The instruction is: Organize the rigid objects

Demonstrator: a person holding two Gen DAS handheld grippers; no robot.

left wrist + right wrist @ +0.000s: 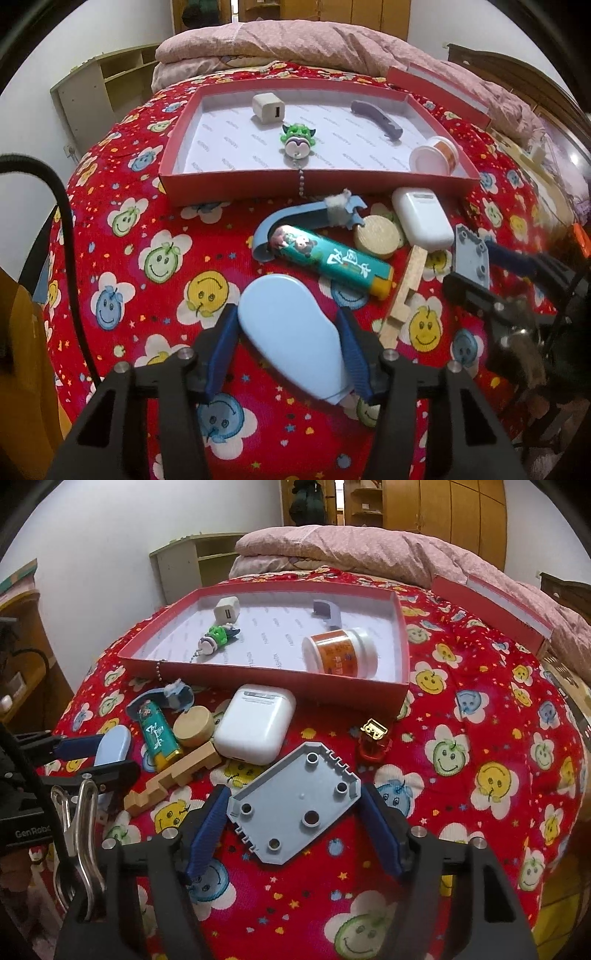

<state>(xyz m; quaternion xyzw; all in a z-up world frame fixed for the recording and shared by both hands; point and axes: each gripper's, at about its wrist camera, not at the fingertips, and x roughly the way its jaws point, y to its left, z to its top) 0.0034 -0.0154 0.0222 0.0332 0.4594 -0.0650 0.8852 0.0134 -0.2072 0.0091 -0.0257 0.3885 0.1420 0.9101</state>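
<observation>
My left gripper (286,309) is shut on a pale blue oval piece (291,332), with a blue pad against each long side. In the right wrist view my right gripper (294,789) is shut on a grey plastic plate (295,805) with round studs, its pads at two opposite corners. An open red box (317,182) lies beyond on the bed. It holds a white charger cube (267,109), a green keychain figure (297,142), a purple clip (376,118) and a white jar with an orange label (340,651).
Between the grippers and the box lie a teal lighter (332,262), a blue hook (295,218), a wooden disc (378,236), a white earbud case (255,727) and a notched wooden stick (402,299). A small red and gold item (375,738) sits right. The box lid (487,602) leans by the pink quilt.
</observation>
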